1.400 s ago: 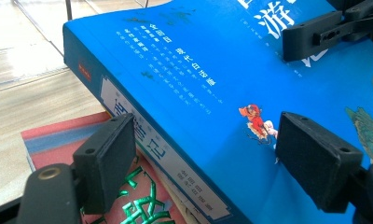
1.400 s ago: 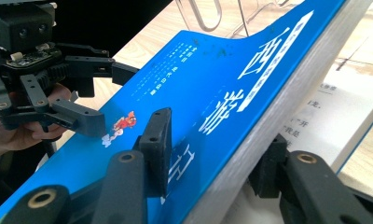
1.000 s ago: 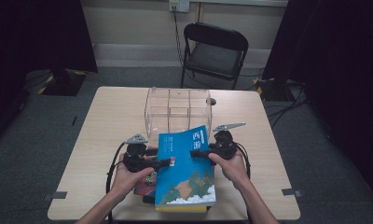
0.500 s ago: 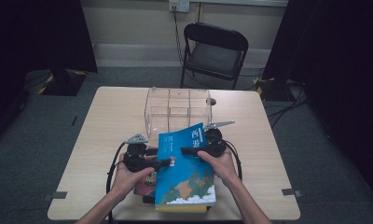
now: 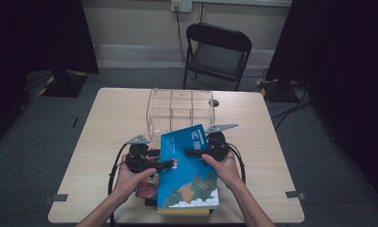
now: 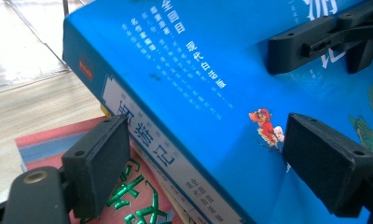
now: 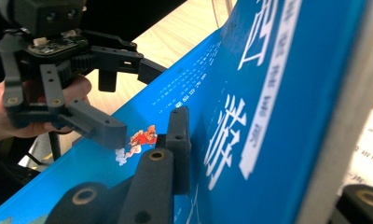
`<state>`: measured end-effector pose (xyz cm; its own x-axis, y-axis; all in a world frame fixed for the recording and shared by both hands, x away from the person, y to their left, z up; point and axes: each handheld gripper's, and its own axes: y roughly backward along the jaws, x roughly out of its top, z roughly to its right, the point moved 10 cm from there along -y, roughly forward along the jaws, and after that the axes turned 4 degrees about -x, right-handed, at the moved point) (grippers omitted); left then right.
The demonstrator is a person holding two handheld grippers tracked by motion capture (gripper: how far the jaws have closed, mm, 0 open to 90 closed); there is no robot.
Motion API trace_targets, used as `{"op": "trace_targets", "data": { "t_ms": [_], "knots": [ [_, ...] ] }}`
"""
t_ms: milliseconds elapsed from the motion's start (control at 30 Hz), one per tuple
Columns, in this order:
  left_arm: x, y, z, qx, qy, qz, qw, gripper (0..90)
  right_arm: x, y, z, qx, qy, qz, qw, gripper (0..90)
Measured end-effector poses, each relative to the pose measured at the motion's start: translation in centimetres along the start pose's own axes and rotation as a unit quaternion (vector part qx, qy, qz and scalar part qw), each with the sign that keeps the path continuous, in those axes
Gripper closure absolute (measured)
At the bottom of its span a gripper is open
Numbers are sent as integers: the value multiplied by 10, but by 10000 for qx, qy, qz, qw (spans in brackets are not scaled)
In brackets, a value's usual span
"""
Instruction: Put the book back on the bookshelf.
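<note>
The blue book [image 5: 189,172] lies tilted on the near edge of the surface [image 5: 107,123], its far end raised toward the clear box [image 5: 180,111] and its near end resting on a stack of other books, of which a red book [image 6: 128,196] shows just under its left edge. The left tongs [image 5: 170,163] stand at the blue book's left edge with the jaws spread wide about its spine: in the left gripper view one pad [image 6: 98,163] sits below the spine, over the red book, and the other [image 6: 329,165] rests on or just above the blue cover beside a small red figure printed there; whether the pads press on the book I cannot tell. The right tongs [image 5: 191,152] come in from the blue book's right edge, near its raised far end, and their jaws have just been closing on it, with the book between them. In the right gripper view one jaw lies flat against the cover [image 7: 268,116] and the other sits behind the page edge at the right, so the jaws stand narrow and clamp the book. Both hands [image 5: 130,177] hold the grippers just beside the blue book, and the clear box stands behind it, its near wall close to the raised corner.
</note>
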<state>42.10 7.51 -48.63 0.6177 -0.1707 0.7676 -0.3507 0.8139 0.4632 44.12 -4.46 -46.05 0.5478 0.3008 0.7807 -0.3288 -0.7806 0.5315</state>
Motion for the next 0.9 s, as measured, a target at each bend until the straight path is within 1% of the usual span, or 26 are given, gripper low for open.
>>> {"op": "trace_targets", "data": {
  "t_ms": [67,167,233,267,367,467,533,633,700,733,767,800,833,867,900],
  "knots": [
    [1,0,1,-26,44,44,10000,139,1,2,-1,-21,57,82,9999,753],
    [3,1,2,-124,105,91,9998,119,4,8,-4,-1,33,278,9996,764],
    [4,1,3,-179,152,88,9997,113,6,10,-5,16,15,339,9994,768],
    [4,0,5,-231,165,106,9995,116,7,12,-6,2,-13,431,9991,773],
    [5,-1,9,-413,234,111,9988,121,12,16,-10,59,27,540,9985,780],
    [6,-3,11,-518,290,87,9982,122,14,17,-13,70,98,581,9982,785],
    [8,-3,13,-660,336,83,9972,137,15,19,-15,60,147,603,9981,788],
    [11,-4,16,-822,346,87,9960,154,17,22,-17,118,152,700,9974,791],
    [13,-4,19,-979,352,109,9945,172,19,25,-19,135,172,755,9969,792],
    [14,-4,21,-1101,406,107,9930,184,20,26,-20,141,171,778,9967,793],
    [15,-4,23,-1194,416,104,9919,204,21,28,-22,169,189,806,9964,795],
    [16,-4,25,-1336,438,123,9900,230,22,29,-23,185,204,822,9962,796],
    [17,-4,27,-1367,411,135,9897,249,24,31,-25,217,224,852,9959,798],
    [18,-5,29,-1353,387,100,9900,245,26,32,-27,240,242,864,9957,799],
    [20,-5,30,-1327,380,103,9904,243,27,32,-29,206,296,863,9956,800]
  ]
}}
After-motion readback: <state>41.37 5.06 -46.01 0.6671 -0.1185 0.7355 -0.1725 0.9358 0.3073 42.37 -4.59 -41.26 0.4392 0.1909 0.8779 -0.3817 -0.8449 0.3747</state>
